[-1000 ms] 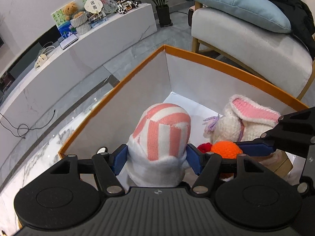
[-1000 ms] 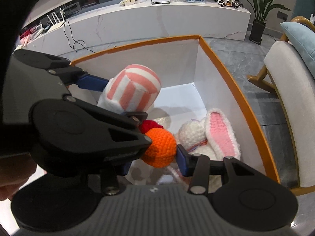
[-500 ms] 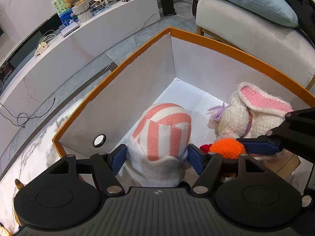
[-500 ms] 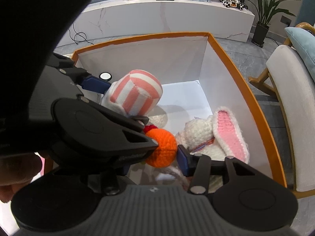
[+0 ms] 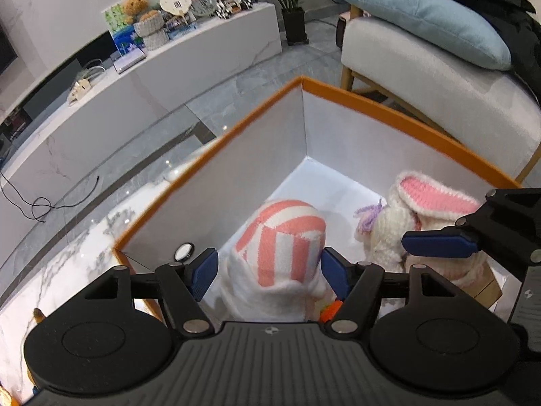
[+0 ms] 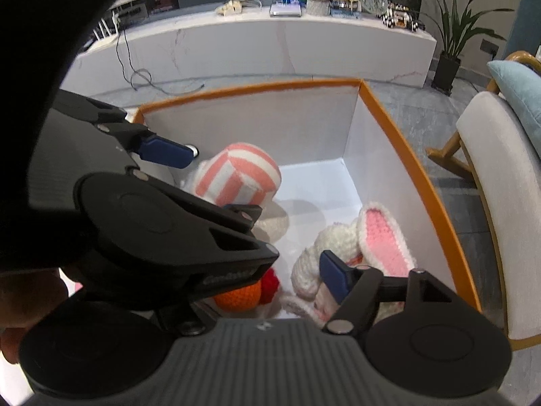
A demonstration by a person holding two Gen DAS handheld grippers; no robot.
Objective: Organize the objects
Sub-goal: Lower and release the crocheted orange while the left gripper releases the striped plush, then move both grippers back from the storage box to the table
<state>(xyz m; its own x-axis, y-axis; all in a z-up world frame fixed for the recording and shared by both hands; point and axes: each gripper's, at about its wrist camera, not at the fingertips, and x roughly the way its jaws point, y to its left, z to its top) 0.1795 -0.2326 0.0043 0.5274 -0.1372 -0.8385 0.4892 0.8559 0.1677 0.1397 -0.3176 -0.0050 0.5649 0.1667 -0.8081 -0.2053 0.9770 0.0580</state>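
An orange-rimmed white box (image 5: 389, 106) (image 6: 399, 142) holds the toys. A pink-and-white striped knitted toy (image 5: 280, 237) (image 6: 236, 176) stands between the fingers of my left gripper (image 5: 268, 267); the jaws stand slightly apart from its sides, open. A white crocheted bunny with pink ears (image 5: 429, 196) (image 6: 382, 240) lies in the box at the right. An orange crocheted ball with a red piece (image 6: 243, 296) lies low in the box, free of my right gripper (image 6: 297, 270), which is open; its left finger is hidden behind the left gripper's body.
A long white marble console (image 6: 270, 37) with trinkets, cables and a power strip stands beyond the box. A grey armchair with a blue cushion (image 5: 429, 17) is at the right. A potted plant (image 6: 449, 34) stands in the corner. The box rests on a marble table (image 5: 67, 237).
Both grippers have opened and pulled back upward. The orange ball dropped from the right gripper into the box. The striped toy now stands loose between the left fingers.
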